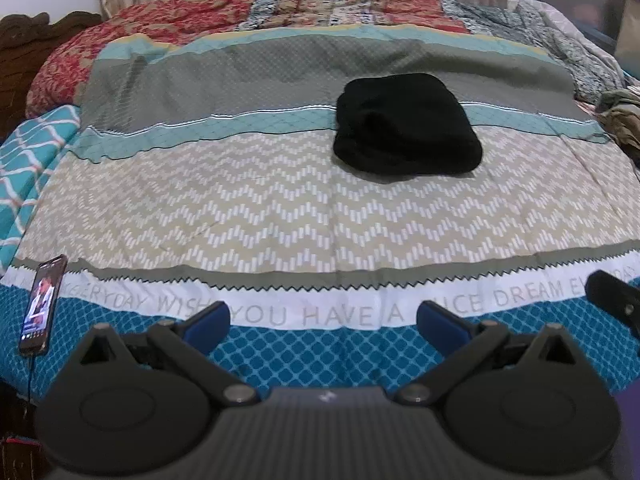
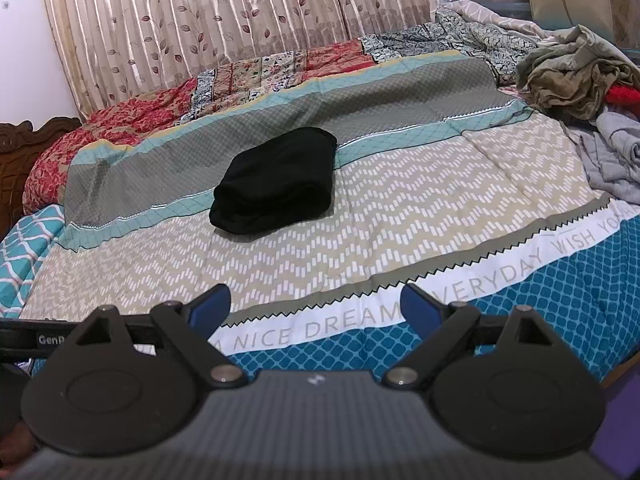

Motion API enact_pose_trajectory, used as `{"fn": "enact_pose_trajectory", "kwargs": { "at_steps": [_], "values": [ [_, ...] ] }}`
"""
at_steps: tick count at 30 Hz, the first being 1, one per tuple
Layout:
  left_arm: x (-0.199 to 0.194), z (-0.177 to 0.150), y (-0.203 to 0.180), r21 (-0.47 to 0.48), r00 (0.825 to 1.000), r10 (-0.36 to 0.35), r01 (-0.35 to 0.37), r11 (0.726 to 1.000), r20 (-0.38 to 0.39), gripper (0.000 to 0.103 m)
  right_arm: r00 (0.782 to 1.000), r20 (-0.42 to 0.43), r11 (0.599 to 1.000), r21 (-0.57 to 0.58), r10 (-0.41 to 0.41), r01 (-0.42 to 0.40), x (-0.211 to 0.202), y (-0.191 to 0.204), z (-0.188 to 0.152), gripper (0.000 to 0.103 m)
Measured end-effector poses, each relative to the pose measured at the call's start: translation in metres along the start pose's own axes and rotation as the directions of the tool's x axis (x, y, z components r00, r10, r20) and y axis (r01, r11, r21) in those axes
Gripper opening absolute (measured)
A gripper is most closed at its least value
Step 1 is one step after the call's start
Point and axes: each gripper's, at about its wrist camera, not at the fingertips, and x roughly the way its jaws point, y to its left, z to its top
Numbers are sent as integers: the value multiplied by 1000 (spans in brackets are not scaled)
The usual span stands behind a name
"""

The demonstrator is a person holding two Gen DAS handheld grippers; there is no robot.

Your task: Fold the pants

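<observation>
Tongs: left tongs [image 1: 323,324] and right tongs [image 2: 315,307] spread, empty, well short of pants.
Pants: black fabric pants [image 2: 276,181], compact bundle on patterned quilted bed [image 2: 400,216].
Progress: folding looks finished.

Black tongs [image 1: 323,322], blue fingertips [image 1: 210,322], ribbed grey body.

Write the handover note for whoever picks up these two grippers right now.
Left gripper: open, holds nothing, hovering over the near edge of the bed.
Right gripper: open, holds nothing, also at the near edge.
Black pants: folded into a compact bundle, lying mid-bed on the patterned quilt, apart from both grippers.
Done: these pants look fully folded.
Left: a loose pile of clothes sits at the bed's right side; whether it holds more pants cannot be told. A phone lies at the left edge, so keep clear of it.
</observation>
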Motion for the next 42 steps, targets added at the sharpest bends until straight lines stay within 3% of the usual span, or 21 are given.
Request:
{"fn": "enact_pose_trajectory", "kwargs": {
  "at_steps": [42],
  "values": [
    [-8,-2,2,-15,999,12,-12,1000,49,103,998,55,1000,-17,24,-23,-9,5,1,93]
  ]
}}
